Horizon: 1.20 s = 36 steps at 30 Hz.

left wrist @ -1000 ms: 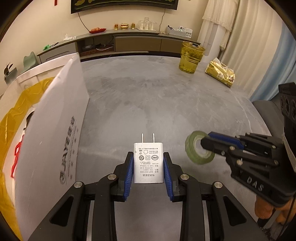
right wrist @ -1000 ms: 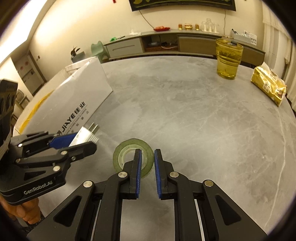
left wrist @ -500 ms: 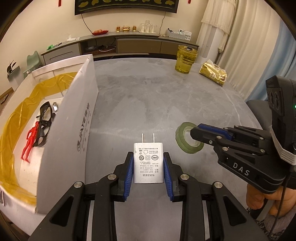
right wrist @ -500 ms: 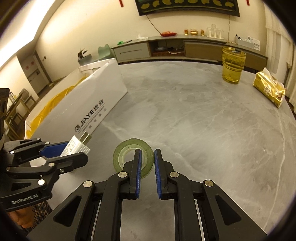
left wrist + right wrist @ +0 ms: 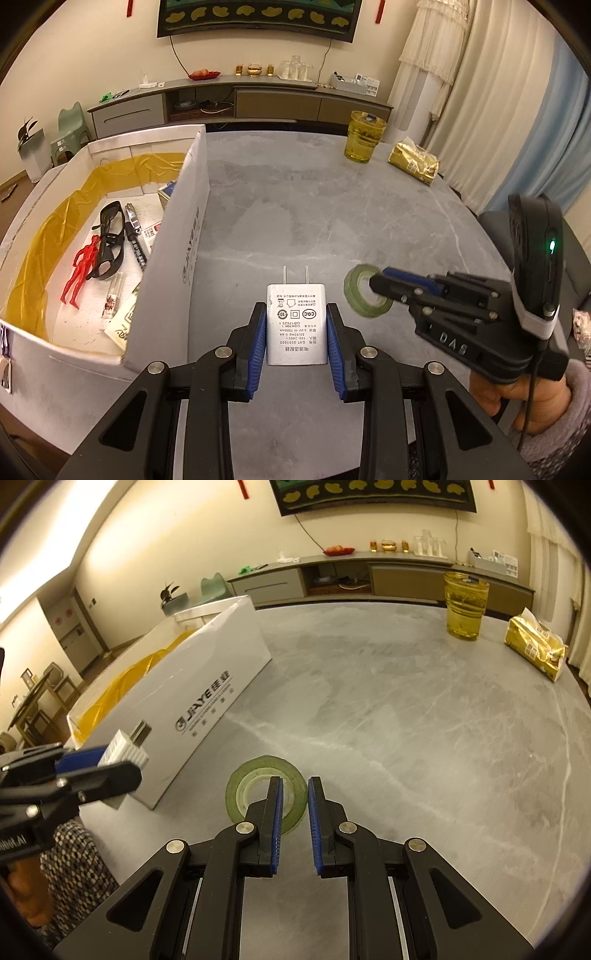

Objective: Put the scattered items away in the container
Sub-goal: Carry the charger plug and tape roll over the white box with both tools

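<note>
Both items are lifted off the worktop (image 5: 332,206): the left gripper (image 5: 296,330) has its fingers clamped on a white charger (image 5: 296,325), and the right gripper (image 5: 294,825) pinches one wall of a green tape roll (image 5: 258,781). Next, each needs carrying left over the white box (image 5: 181,236) rim, then the fingers let go.

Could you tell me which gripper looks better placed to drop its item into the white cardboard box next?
Probably the left gripper: it clamps the white plug adapter right beside the open white cardboard box. The right gripper, pinching the green tape roll's wall, sits farther from it.
</note>
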Each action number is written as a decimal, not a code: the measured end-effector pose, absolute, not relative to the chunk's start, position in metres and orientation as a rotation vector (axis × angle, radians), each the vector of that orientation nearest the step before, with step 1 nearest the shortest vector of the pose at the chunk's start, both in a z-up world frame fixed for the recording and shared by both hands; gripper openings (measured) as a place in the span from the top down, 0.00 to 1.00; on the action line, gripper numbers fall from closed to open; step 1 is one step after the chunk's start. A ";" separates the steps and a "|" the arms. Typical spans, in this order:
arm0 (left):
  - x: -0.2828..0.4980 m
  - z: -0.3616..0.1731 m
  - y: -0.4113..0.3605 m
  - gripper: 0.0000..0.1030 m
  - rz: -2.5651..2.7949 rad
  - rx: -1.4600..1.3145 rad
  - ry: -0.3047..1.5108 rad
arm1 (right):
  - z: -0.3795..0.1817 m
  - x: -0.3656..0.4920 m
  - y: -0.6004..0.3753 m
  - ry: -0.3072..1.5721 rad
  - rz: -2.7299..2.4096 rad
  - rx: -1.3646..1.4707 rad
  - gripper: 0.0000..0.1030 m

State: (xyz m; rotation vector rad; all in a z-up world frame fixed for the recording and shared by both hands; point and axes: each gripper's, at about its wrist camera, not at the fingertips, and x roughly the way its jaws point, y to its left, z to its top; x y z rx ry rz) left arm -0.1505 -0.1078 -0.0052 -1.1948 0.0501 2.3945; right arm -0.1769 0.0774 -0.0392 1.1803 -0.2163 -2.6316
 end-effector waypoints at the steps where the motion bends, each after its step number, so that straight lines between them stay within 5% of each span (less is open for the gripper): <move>1: -0.149 -0.004 -0.110 0.69 2.392 -1.190 0.041 | -0.039 -0.174 0.075 -0.216 -2.629 1.179 0.87; 36: -0.125 0.033 -0.216 0.69 2.442 -1.057 -0.173 | 0.017 -0.146 0.000 -0.165 -2.537 1.059 0.87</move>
